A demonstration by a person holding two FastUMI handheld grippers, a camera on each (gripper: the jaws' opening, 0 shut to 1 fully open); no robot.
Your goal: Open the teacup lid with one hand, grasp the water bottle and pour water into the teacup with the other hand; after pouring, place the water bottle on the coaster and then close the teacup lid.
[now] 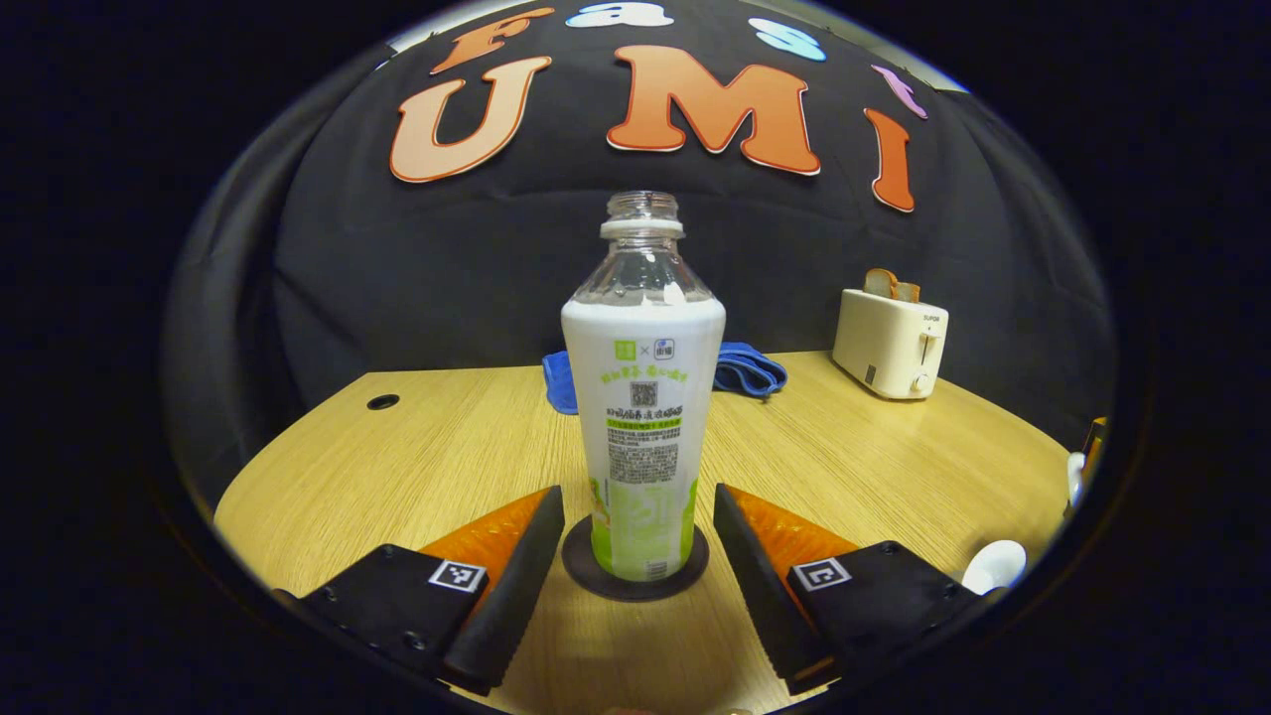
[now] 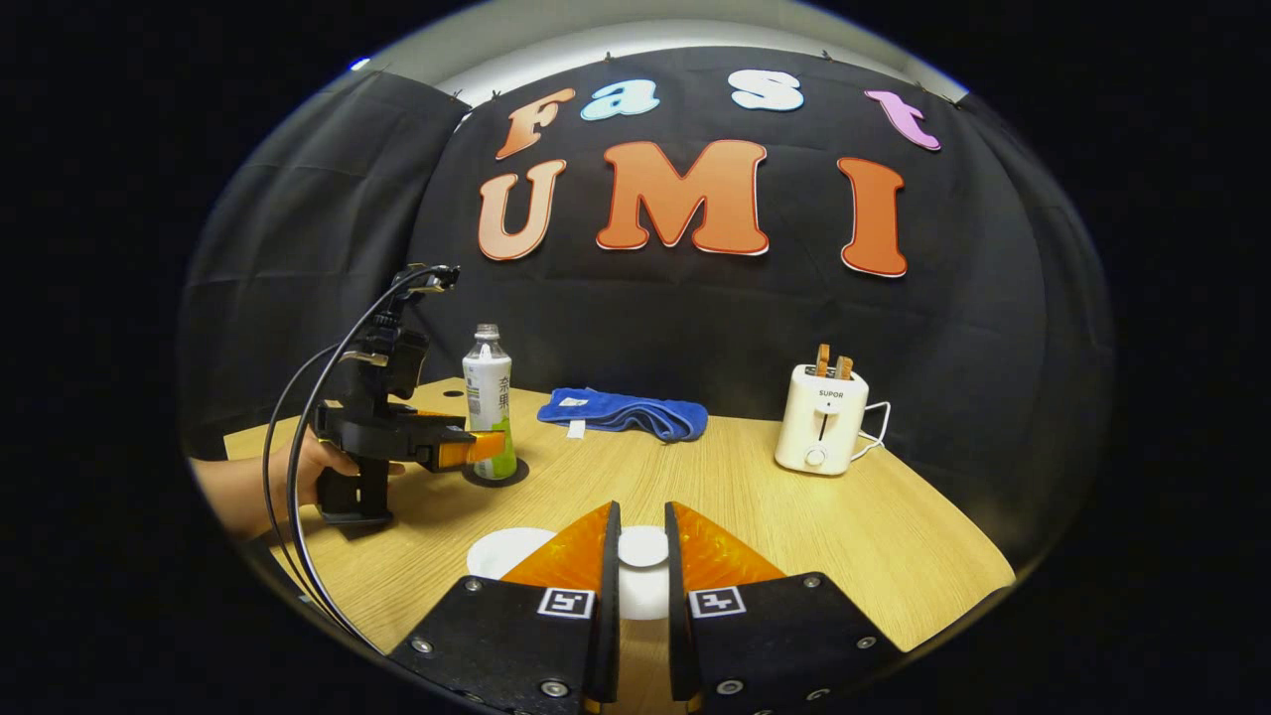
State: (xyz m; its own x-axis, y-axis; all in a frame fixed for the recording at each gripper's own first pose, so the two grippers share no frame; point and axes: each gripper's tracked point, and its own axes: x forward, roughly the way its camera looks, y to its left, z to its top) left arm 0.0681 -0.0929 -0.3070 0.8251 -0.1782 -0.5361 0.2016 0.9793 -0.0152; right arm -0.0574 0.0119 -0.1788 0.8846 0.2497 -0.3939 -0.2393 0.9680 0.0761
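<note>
The right gripper has its jaws pinching the knob of the one teacup lid, close in front on the wooden surface. The left gripper has its jaws spread wide, one on each side of the one water bottle, not touching it. The bottle stands upright on the one round coaster, and farther back lie one blue cloth and one toaster.

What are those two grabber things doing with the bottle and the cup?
The left gripper is open around the water bottle, which stands on the dark coaster, not squeezed. The right gripper pinches the knob of the white teacup lid, beside a white saucer. A toaster and blue cloth sit behind.
</note>
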